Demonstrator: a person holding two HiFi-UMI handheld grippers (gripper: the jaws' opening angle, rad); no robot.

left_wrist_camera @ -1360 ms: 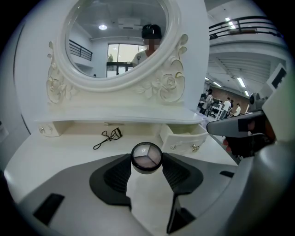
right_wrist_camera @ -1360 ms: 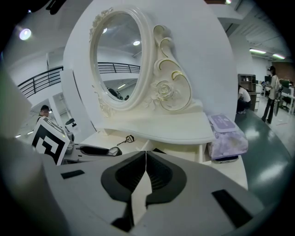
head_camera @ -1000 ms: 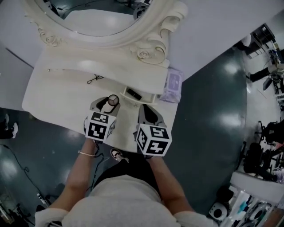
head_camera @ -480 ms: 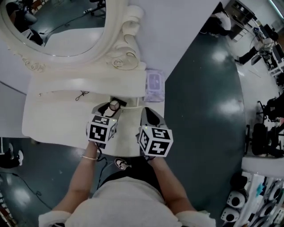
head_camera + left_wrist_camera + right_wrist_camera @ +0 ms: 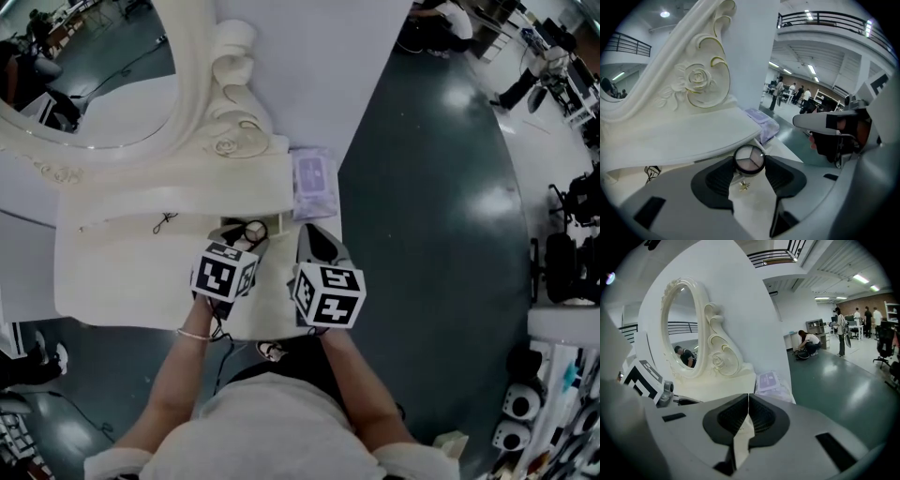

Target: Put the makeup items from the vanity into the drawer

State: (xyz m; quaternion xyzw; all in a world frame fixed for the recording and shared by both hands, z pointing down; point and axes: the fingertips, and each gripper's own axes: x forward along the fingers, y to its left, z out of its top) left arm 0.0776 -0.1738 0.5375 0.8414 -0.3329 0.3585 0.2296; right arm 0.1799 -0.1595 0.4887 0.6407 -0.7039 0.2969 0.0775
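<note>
The left claw [image 5: 750,165] is clamped on a round eyeshadow compact [image 5: 749,158], over the white desk [image 5: 122,281] and just in front of the mirror's [image 5: 220,103] carved foot. The right claw [image 5: 748,399] is pressed together and empty, right of that foot.

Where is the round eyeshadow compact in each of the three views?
Head view: compact at centre, in the left claw.
Left gripper view: lower centre, clamped between the jaws.
Right gripper view: not in it.
Shared landmark: the purple packet at the vanity's right end.
</note>
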